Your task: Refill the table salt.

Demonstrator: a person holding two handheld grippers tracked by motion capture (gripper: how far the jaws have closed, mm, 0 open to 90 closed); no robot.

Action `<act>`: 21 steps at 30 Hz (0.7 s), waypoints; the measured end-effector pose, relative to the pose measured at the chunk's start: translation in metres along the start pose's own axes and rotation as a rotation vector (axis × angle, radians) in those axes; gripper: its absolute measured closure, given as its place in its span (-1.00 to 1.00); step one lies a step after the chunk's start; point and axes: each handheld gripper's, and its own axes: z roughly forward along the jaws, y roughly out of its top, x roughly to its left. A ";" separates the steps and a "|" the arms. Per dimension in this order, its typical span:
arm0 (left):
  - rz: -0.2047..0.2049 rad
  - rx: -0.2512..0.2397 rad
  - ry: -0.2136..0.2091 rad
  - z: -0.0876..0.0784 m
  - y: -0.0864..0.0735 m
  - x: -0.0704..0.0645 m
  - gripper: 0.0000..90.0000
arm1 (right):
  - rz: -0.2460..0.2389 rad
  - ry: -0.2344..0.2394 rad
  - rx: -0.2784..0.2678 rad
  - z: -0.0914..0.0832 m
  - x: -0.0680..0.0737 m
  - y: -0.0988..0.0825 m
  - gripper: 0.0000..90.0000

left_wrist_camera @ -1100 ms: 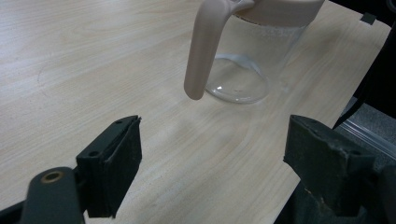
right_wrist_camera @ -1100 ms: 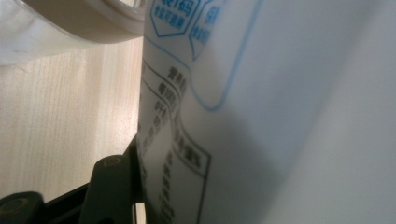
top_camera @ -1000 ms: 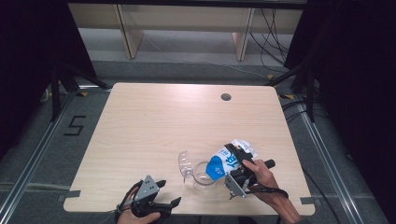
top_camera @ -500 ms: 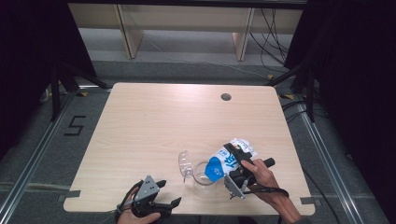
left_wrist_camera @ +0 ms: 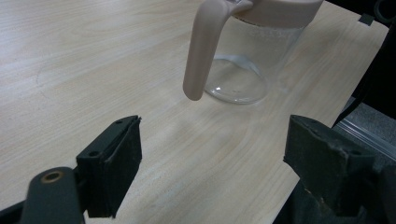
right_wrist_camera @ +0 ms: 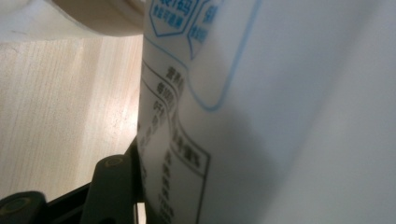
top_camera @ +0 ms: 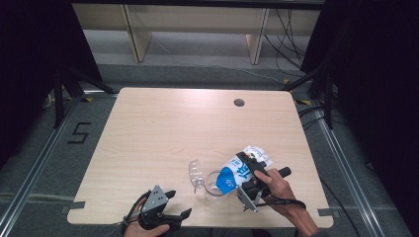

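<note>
Right gripper [top_camera: 249, 174] sits at about 5 o'clock on the wooden table [top_camera: 163, 128], clamped on a blue-and-white pouch [top_camera: 243, 168] — the bag is tipped, its blue end down toward the rim of a clear glass pitcher [top_camera: 213, 183]. In the right gripper view the pouch [right_wrist_camera: 280, 116] looms huge, printed w/ blue outlines and a black text panel, and one black jaw presses flat against its side at the bottom left. So the jaws are closed on the pouch, partway, w/ the bag's bulk between them.

The pitcher stands upright near the table's 6 o'clock edge, just beside the pouch at its 8 o'clock. A pale lid or spout piece [top_camera: 195, 174] lies at the pitcher's 10 o'clock, touching or nearly — can't tell which.

Left gripper [top_camera: 173, 205] rests low at about 7 o'clock on the table, jaws spread wide, nothing between them. In the left gripper view the pitcher [left_wrist_camera: 243, 60] sits ahead at 12 o'clock — beige handle [left_wrist_camera: 201, 51] hanging down its near side, glass base on the wood, well apart from the jaws.

A round cable hole [top_camera: 239, 102] marks the table's far side, about 1 o'clock.
</note>
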 end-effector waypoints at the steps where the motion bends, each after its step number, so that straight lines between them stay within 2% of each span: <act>1: -0.001 -0.001 -0.007 0.001 0.000 0.000 -0.59 | -0.049 -0.006 -0.007 0.000 -0.003 0.001 -0.01; 2: 0.000 0.002 -0.008 0.000 0.000 0.000 -0.59 | -0.071 -0.008 0.000 -0.001 -0.005 0.001 -0.01; 3: 0.001 0.002 0.001 0.000 0.000 0.000 -0.59 | -0.032 -0.001 0.005 -0.001 -0.001 0.001 -0.01; 6: 0.006 -0.012 -0.005 0.000 0.000 0.001 -0.59 | -0.051 0.000 0.006 0.000 -0.001 0.001 0.00; 7: 0.009 -0.013 -0.005 0.000 0.000 0.001 -0.59 | -0.032 0.008 0.007 0.000 0.000 0.001 0.00; 10: 0.011 -0.014 -0.005 0.000 0.000 0.001 -0.59 | -0.045 0.002 0.012 0.000 0.000 0.001 0.00; 11: 0.010 -0.014 -0.005 0.000 0.001 0.001 -0.59 | -0.088 -0.005 -0.003 0.000 -0.003 0.001 0.00; 12: 0.009 -0.008 -0.004 0.000 0.001 0.001 -0.59 | -0.046 0.007 0.030 -0.001 0.001 0.001 0.00; 13: 0.000 -0.003 -0.009 0.000 0.000 0.001 -0.59 | -0.046 0.006 0.032 -0.001 0.001 0.001 0.00; 14: 0.001 -0.002 -0.010 0.000 0.000 0.001 -0.59 | -0.082 -0.002 0.019 -0.001 -0.001 0.002 0.00; 15: -0.007 -0.011 -0.008 0.000 0.000 0.000 -0.59 | -0.047 0.002 0.033 -0.002 0.001 0.001 0.00; 16: -0.008 -0.014 -0.011 0.000 0.000 0.000 -0.59 | -0.094 -0.006 0.017 -0.001 -0.002 0.002 0.00; 17: -0.006 -0.007 -0.011 0.000 0.000 0.000 -0.59 | -0.077 -0.001 0.024 -0.001 0.000 0.002 0.00; 19: -0.003 -0.004 -0.005 0.000 0.000 0.000 -0.59 | -0.119 -0.004 0.011 -0.001 -0.003 0.003 0.00; 21: -0.006 -0.004 -0.006 0.000 0.000 0.000 -0.59 | -0.121 -0.011 0.009 0.000 -0.002 0.003 0.01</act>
